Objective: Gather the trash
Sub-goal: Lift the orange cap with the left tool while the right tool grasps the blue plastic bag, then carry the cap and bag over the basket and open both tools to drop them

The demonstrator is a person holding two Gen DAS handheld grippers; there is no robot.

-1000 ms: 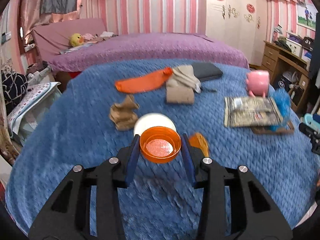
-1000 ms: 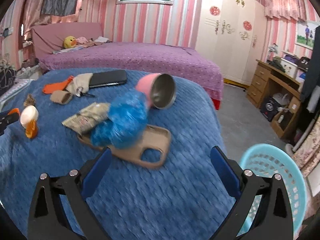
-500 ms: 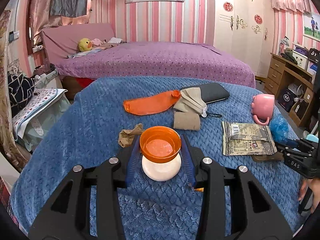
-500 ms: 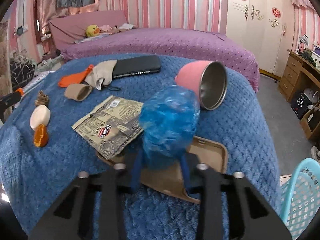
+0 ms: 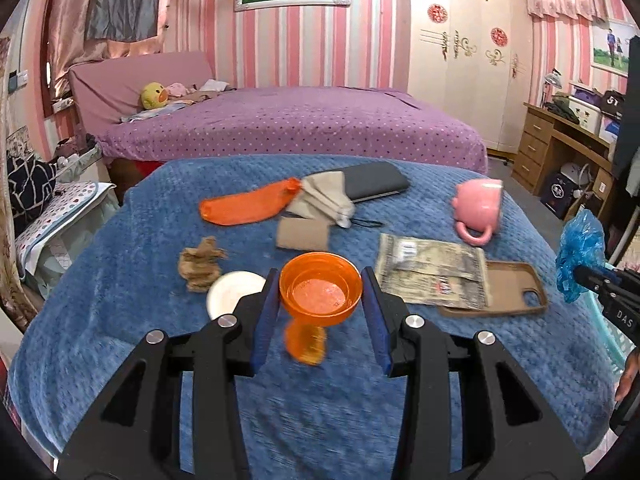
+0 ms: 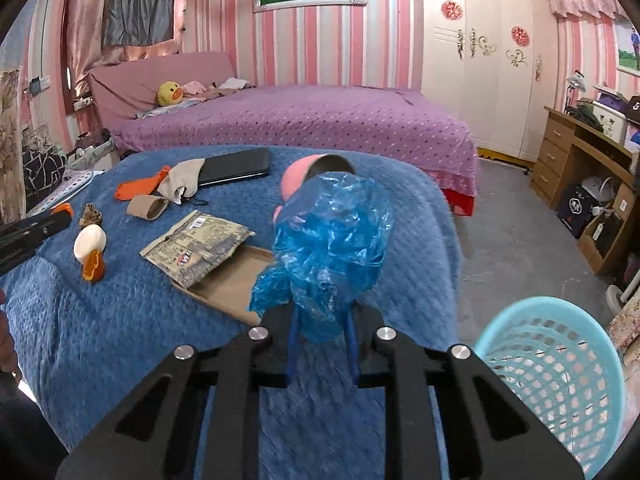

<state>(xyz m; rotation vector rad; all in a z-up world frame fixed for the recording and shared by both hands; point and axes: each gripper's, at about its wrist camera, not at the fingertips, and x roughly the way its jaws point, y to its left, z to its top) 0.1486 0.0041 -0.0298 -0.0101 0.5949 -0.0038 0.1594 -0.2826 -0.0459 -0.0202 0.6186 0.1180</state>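
The left tool [image 5: 320, 312] clamps an orange cup [image 5: 321, 299] by its rim, holding it clear of the blue blanket [image 5: 120, 280] that covers the table. Below it lie a white lid [image 5: 234, 294] and an orange scrap [image 5: 306, 342], blurred. The right tool [image 6: 322, 344] has just been closing and now pinches a crumpled blue bag [image 6: 332, 240] between its fingers, lifted off the table. A pale blue mesh basket [image 6: 560, 360] stands on the floor to its right, beside the table.

On the blanket remain a flattened wrapper [image 5: 432, 276] with a barcode label and a small red-and-white logo too small to read, overlapping a tan phone case [image 5: 508, 294]. Behind them lies a pink mug [image 5: 478, 210] on its side. Further left are a brown paper wad [image 5: 200, 264], a cardboard tube [image 5: 302, 234], an orange balloon [image 5: 248, 208], a beige pouch [image 5: 324, 198] and a dark phone [image 5: 376, 180]. In the left view the right tool's body bears the letters "DAS".
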